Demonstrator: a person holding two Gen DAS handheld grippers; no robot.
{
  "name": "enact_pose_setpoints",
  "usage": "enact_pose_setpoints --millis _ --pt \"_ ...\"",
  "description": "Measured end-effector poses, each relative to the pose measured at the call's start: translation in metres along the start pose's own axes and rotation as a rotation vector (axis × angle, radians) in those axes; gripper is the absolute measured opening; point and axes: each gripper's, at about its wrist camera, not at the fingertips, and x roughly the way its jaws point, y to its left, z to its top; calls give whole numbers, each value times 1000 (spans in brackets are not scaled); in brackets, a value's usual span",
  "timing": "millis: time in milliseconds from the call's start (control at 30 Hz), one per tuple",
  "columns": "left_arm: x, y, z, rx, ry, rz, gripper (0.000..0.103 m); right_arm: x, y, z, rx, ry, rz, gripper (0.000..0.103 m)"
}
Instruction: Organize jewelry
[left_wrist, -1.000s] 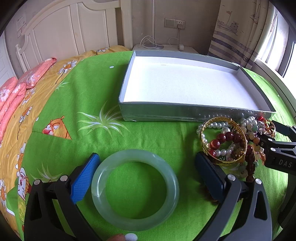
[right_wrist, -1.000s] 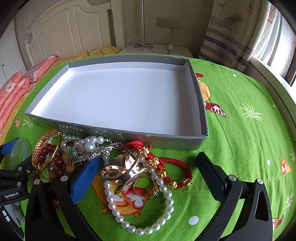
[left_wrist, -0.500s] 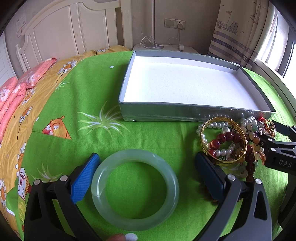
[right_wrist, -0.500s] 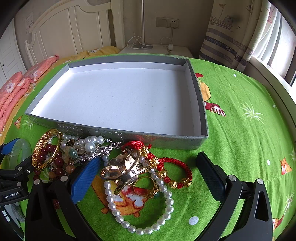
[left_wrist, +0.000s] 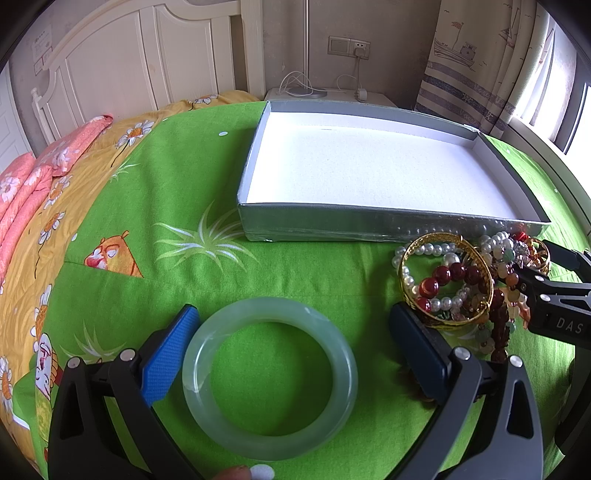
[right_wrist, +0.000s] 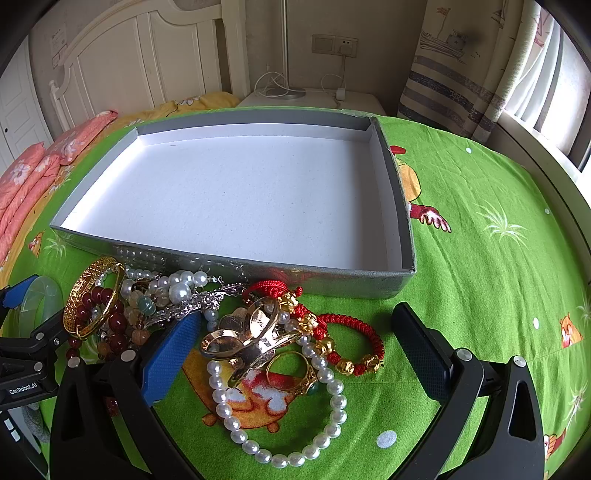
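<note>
Here, in the left wrist view, the left gripper (left_wrist: 291, 347) stands wide around the bangle (left_wrist: 269, 378) on the bedspread (left_wrist: 155, 206) — apparently untouched; closing squarely across it should suit. The right gripper (right_wrist: 295, 350) gapes over the pearl bracelet (right_wrist: 280, 410) — the box (right_wrist: 229, 266) waits beyond.

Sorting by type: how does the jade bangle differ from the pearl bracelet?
The jade bangle is one solid pale-green ring; the pearl bracelet is many white beads. The bangle lies alone between the left tongs; the bracelet tangles with other jewelry. Both lie on the bedspread, outside the box.
</note>
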Motion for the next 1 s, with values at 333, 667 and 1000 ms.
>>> enact_pose_setpoints --millis 333,667,1000 --pt "0 0 0 0 0 0 101 0 0 0 0 0 0 99" --pt "0 0 0 0 0 0 101 0 0 0 0 0 0 99" --pt "0 2 -1 14 10 -11 101 0 -1 0 -12 6 15 99"
